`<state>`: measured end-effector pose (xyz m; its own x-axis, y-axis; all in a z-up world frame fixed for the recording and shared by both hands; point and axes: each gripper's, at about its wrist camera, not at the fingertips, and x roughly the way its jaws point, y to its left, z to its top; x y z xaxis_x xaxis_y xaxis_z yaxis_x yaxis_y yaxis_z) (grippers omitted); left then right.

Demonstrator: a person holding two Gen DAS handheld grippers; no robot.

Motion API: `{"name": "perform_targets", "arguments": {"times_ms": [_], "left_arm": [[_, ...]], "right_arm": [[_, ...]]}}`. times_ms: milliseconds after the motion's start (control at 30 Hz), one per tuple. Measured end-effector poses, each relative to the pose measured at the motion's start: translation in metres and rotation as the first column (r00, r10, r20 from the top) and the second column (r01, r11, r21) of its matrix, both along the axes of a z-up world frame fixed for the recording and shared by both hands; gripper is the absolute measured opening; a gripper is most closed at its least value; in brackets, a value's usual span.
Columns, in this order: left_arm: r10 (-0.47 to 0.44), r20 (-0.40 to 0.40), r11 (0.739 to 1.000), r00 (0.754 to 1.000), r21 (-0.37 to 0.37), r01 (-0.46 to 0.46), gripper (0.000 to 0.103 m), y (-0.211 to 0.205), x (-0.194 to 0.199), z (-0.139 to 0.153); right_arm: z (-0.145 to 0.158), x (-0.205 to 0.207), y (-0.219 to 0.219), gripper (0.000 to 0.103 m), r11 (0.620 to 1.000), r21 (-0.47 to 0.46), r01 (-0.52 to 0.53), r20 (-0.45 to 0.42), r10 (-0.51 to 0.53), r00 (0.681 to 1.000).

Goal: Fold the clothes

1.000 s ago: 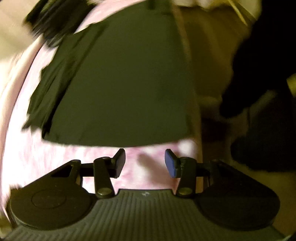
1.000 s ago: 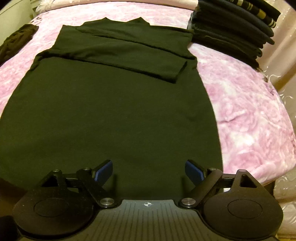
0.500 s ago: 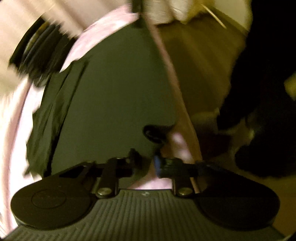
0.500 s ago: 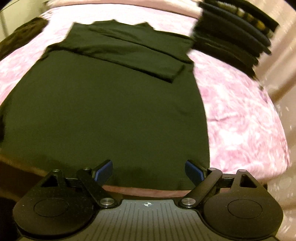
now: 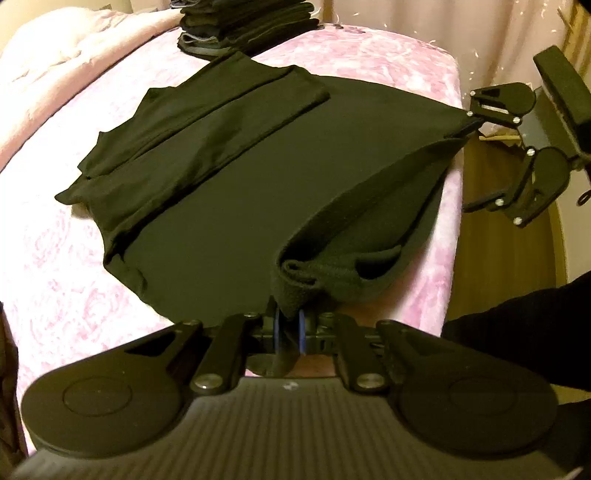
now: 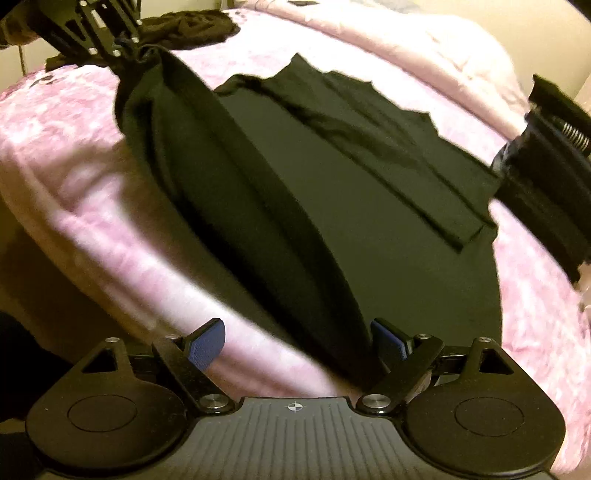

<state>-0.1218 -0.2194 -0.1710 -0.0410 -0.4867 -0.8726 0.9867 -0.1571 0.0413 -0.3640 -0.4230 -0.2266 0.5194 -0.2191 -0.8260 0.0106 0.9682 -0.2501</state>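
A black garment lies flat on the pink bed cover, its sleeves folded across the far part. My left gripper is closing its last bit, its pads pressing the near hem corner, which is lifted and bunched. In the right wrist view, the left gripper holds that raised corner at the top left. My right gripper stands open at the other hem corner. The black garment runs between its jaws, lying against the right fingertip. From the left wrist, the right gripper shows wide open at the bed's edge.
A stack of folded dark clothes sits at the far end of the bed. Another dark heap lies beyond the left gripper. Wooden floor runs beside the bed. A person's dark sleeve is at right.
My left gripper has shut on the hem corner and raised it, rolling as it went. The right gripper has shifted to the other hem corner, staying open.
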Motion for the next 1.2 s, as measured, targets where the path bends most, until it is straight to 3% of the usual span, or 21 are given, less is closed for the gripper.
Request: {"name": "perform_targets", "arguments": {"times_ms": [233,367,467,600,900,1000,1100,1167,1200], "left_arm": [[0.064,-0.056,0.998,0.996,0.028,-0.062,0.007,-0.008,0.011,0.000],[0.136,-0.047,0.990,0.990,0.035,-0.135,0.005,-0.020,0.028,-0.003],[0.218,-0.043,0.975,0.975,0.050,-0.216,0.005,-0.029,0.045,-0.008],[0.311,-0.044,0.949,0.949,0.078,-0.307,0.005,-0.040,0.068,-0.016],[0.321,-0.035,0.942,0.946,0.119,-0.315,0.005,-0.052,0.077,-0.032],[0.306,-0.023,0.946,0.952,0.123,-0.301,0.005,-0.052,0.074,-0.034],[0.316,-0.027,0.942,0.948,0.125,-0.311,0.005,-0.052,0.074,-0.034],[0.330,-0.029,0.938,0.944,0.125,-0.324,0.005,-0.052,0.074,-0.034],[0.337,-0.029,0.935,0.941,0.128,-0.331,0.005,-0.052,0.074,-0.035]], "right_arm": [[-0.003,0.010,-0.017,0.088,0.996,-0.064,-0.058,0.040,0.061,0.997],[0.010,0.000,-0.028,0.088,0.999,-0.032,-0.008,0.078,0.011,0.997],[0.013,-0.010,-0.036,0.087,0.999,-0.027,0.045,0.065,-0.044,0.997],[0.008,-0.023,-0.048,0.087,0.999,-0.022,0.043,0.003,-0.043,0.999],[-0.003,-0.053,-0.089,0.087,0.989,-0.145,-0.025,-0.113,0.009,0.994],[0.014,-0.065,-0.108,0.087,0.996,-0.087,0.002,-0.073,-0.008,0.997],[0.032,-0.066,-0.132,0.087,0.995,-0.033,0.090,-0.033,-0.091,0.995],[0.031,-0.054,-0.147,0.061,0.989,0.001,0.146,-0.045,-0.145,0.988],[0.030,-0.048,-0.154,0.059,0.985,0.018,0.173,-0.052,-0.172,0.984]]}}
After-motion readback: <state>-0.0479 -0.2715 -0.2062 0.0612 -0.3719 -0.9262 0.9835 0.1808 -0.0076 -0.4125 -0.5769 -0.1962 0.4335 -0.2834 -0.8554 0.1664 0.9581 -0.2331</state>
